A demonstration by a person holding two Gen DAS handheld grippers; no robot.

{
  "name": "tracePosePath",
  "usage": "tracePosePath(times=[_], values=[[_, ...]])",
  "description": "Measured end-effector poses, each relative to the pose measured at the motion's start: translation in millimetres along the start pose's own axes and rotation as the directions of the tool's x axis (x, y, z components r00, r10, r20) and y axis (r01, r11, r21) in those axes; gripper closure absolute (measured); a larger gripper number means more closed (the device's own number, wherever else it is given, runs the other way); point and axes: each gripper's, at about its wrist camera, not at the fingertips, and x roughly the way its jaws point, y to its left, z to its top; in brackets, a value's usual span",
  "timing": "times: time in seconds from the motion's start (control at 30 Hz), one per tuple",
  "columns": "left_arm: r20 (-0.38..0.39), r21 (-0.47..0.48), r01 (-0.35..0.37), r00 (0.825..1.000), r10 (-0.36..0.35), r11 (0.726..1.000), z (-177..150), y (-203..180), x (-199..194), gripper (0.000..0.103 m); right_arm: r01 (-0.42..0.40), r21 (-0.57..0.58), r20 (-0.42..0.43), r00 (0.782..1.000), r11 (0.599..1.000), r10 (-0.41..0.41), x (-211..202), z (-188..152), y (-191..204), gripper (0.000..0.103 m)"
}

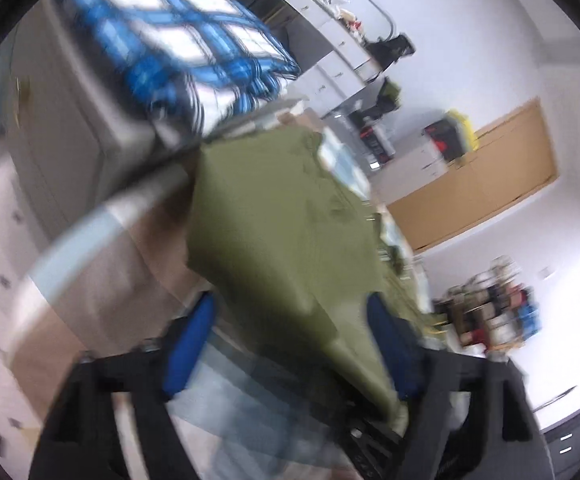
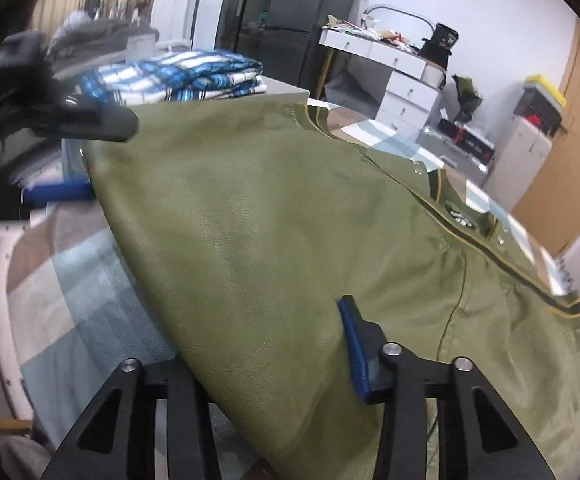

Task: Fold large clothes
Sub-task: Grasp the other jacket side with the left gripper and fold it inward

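An olive green jacket (image 2: 290,220) lies spread over the checked table cover, collar and snap placket toward the right. In the blurred left wrist view the jacket (image 1: 282,224) runs forward between the blue pads. My left gripper (image 1: 293,344) is open, its jaws wide apart, with a jacket corner draped beside the right pad (image 1: 389,352). It also shows in the right wrist view (image 2: 62,156) at the jacket's far left edge. My right gripper (image 2: 286,356) has jacket fabric lying over it; only its right blue pad (image 2: 355,348) shows, the left is hidden under cloth.
A folded blue-and-white plaid garment (image 2: 178,76) sits at the table's far side, also in the left wrist view (image 1: 178,44). The checked table cover (image 2: 74,272) shows at left. White drawers (image 2: 405,84), a dark fridge (image 2: 290,20) and a wooden door (image 1: 485,172) stand behind.
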Motion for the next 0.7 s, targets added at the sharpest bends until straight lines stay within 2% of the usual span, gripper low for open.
tracePosePath(times=[0.03, 0.1, 0.2, 0.23, 0.3, 0.33, 0.37, 0.4, 0.43, 0.47, 0.57, 0.7], values=[[-0.021, 0.002, 0.029, 0.999, -0.029, 1.000, -2.7, 0.1, 3.7, 0.025, -0.017, 0.020, 0.003, 1.000, 1.000, 0.017, -0.3, 0.9, -4.2, 0.065], [-0.093, 0.019, 0.039, 0.995, -0.037, 0.999, -3.0, -3.1, 19.3, 0.025, -0.032, 0.034, 0.003, 0.999, 0.999, 0.032, -1.5, 2.0, -7.6, 0.068], [-0.147, -0.033, 0.066, 0.987, -0.070, 0.997, 2.2, -2.7, 45.8, 0.025, -0.048, 0.036, 0.002, 0.999, 0.998, 0.048, -1.7, 2.6, -8.4, 0.072], [-0.155, -0.053, 0.076, 0.984, -0.084, 0.996, 4.7, -2.9, 54.7, 0.025, -0.056, 0.040, -0.001, 0.998, 0.998, 0.056, -1.2, 2.6, -9.8, 0.073], [-0.125, -0.054, 0.044, 0.991, -0.050, 0.998, 10.0, -9.0, 65.8, 0.028, -0.066, 0.046, -0.003, 0.998, 0.997, 0.066, -1.6, 2.7, -11.6, 0.073], [-0.106, -0.067, 0.019, 0.994, -0.026, 0.998, 12.2, -10.3, 69.4, 0.031, -0.067, 0.045, -0.004, 0.998, 0.997, 0.067, -1.4, 2.4, -11.5, 0.074], [-0.079, -0.095, -0.009, 0.997, 0.001, 0.995, 13.8, -8.1, 71.3, 0.046, -0.069, 0.045, -0.004, 0.998, 0.997, 0.069, -1.5, 2.2, -11.5, 0.074], [-0.057, -0.116, -0.034, 0.998, 0.027, 0.993, 15.5, -6.3, 73.8, 0.067, -0.073, 0.048, -0.005, 0.997, 0.996, 0.073, -1.4, 1.6, -12.2, 0.074], [-0.045, -0.118, -0.044, 0.998, 0.039, 0.992, 16.8, -5.8, 75.0, 0.075, -0.080, 0.051, -0.008, 0.997, 0.996, 0.080, -1.0, 1.6, -13.1, 0.072], [-0.039, -0.112, -0.043, 0.999, 0.039, 0.993, 17.5, -6.4, 74.4, 0.084, -0.093, 0.052, -0.014, 0.995, 0.994, 0.094, -0.8, 1.8, -13.9, 0.065], [-0.006, -0.051, -0.054, 0.999, 0.054, 0.997, 17.1, -11.1, 64.2, 0.089, -0.154, 0.050, -0.035, 0.987, 0.987, 0.156, -10.3, -1.2, -18.9, 0.050], [0.010, -0.001, -0.066, 0.998, 0.066, 0.998, 14.1, -9.3, 52.0, 0.090, -0.273, 0.072, -0.022, 0.961, 0.959, 0.275, -48.3, -18.0, -39.0, 0.048]])
